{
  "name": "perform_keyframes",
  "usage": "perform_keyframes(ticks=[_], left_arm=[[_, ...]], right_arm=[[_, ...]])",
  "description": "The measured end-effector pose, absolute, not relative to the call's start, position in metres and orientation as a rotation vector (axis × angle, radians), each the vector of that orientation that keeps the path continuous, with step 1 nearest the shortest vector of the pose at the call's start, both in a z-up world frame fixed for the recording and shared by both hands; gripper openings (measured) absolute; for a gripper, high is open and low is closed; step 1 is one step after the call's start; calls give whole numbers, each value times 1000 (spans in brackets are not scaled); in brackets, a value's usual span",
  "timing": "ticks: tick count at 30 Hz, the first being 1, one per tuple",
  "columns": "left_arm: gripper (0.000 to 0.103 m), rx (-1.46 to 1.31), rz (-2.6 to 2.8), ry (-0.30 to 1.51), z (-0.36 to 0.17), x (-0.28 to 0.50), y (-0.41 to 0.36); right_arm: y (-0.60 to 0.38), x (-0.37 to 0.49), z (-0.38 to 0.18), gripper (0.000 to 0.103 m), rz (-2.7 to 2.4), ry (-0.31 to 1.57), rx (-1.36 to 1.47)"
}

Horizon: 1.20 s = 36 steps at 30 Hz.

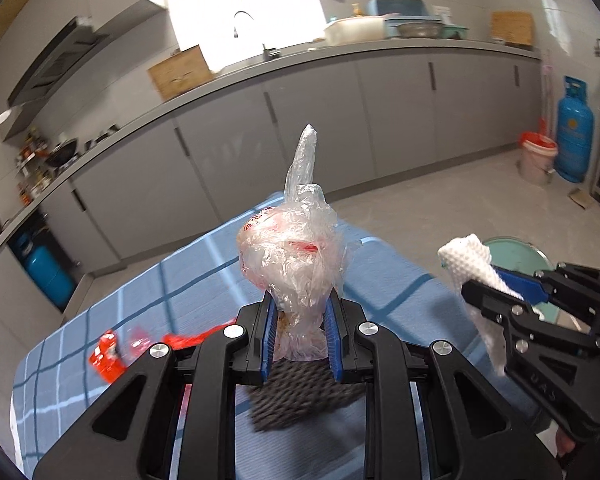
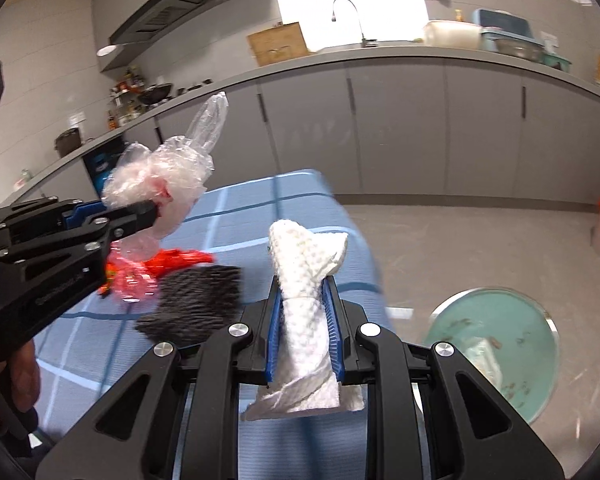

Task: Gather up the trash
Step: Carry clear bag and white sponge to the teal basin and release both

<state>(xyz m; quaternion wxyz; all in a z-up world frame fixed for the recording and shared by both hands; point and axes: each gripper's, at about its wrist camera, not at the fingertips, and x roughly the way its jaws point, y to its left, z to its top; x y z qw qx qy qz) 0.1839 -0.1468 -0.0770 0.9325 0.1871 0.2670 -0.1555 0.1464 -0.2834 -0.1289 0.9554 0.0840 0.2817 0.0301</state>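
Holding a crumpled clear plastic bag with red print (image 1: 295, 252), the left gripper (image 1: 302, 320) has its blue-padded jaws pressed in on the bag's lower part; the bag's twisted tip stands up above the jaws. Same bag seen from the right wrist view (image 2: 163, 176), clamped at the end of the left gripper (image 2: 151, 212), above the table.

Right gripper (image 2: 304, 320): jaws pinched on a rolled white embossed paper towel (image 2: 304, 304). Towel stands up between the pads, loose end hanging below them. From the left wrist view the right gripper (image 1: 496, 288) sits to the right of the left one, towel (image 1: 468, 260) sticking out past its tips.

Both grippers are over a table covered with a blue checked cloth (image 1: 171, 280). On the cloth, near the left gripper: a black mesh-textured flat piece (image 2: 195, 304) and red crinkled plastic wrappers (image 2: 171, 260), just beside each other. Wrappers also visible in the left wrist view (image 1: 107, 356), partly behind the gripper body.

On the grey tiled floor, right of the table: a round pale green bin (image 2: 500, 344), open top, with scraps and a pale wad inside. Its rim shows behind the right gripper in the left wrist view (image 1: 516, 252).

Background: grey kitchen cabinets (image 1: 380, 120) under a long counter, blue gas cylinder (image 1: 574, 128) by the far wall.

A hand (image 2: 19, 376) shows at the lower left edge, on the left gripper's handle.
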Motion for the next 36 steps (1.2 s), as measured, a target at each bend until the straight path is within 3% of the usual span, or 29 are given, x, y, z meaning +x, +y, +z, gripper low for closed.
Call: perform_keyframes(ticks=[14, 27, 29, 30, 31, 33, 34, 35, 36], left_arm=[[22, 440, -486, 545, -95, 177, -220], [23, 453, -666, 586, -126, 170, -306], [29, 467, -699, 588, -131, 167, -319], [35, 470, -695, 581, -134, 166, -322], [46, 470, -688, 578, -135, 166, -325], [51, 479, -685, 587, -141, 169, -326], [57, 483, -674, 590, -142, 171, -326], [71, 483, -664, 593, -142, 173, -324], [76, 474, -643, 589, -142, 175, -320]], right_arm=[[-420, 128, -146, 22, -255, 584, 192], [-459, 140, -187, 26, -305, 658, 244], [-462, 140, -192, 33, -316, 657, 250], [-464, 140, -194, 48, -320, 656, 255], [-466, 138, -195, 54, -326, 648, 261], [-469, 137, -197, 59, -343, 645, 261], [-470, 135, -198, 61, -350, 644, 264], [-472, 133, -198, 66, -359, 639, 271], [-474, 132, -199, 70, -364, 635, 277]])
